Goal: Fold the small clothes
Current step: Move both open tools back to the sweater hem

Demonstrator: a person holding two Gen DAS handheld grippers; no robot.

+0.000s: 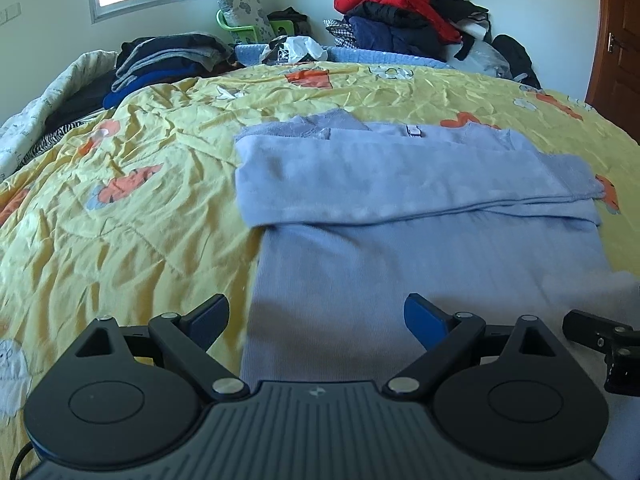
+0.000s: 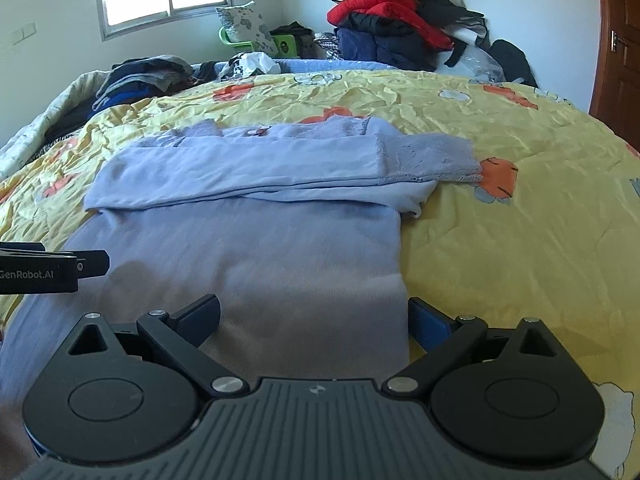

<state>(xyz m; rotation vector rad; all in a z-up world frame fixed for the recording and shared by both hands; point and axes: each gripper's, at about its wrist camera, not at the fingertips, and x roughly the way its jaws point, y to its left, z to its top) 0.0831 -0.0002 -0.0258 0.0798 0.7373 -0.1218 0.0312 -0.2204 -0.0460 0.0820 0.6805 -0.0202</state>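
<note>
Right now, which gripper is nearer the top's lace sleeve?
Right. The right gripper straddles the hem's right corner, below the lace sleeve; the left gripper sits at the opposite corner.

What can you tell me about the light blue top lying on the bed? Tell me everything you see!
The light blue top is soft, fine-ribbed knit, lying flat on the yellow quilt. Both sleeves are folded across its chest, one over the other, and the cuff looks lacy. A small label shows at the neck. The left gripper and right gripper are open, each over a near edge of the top.
</note>
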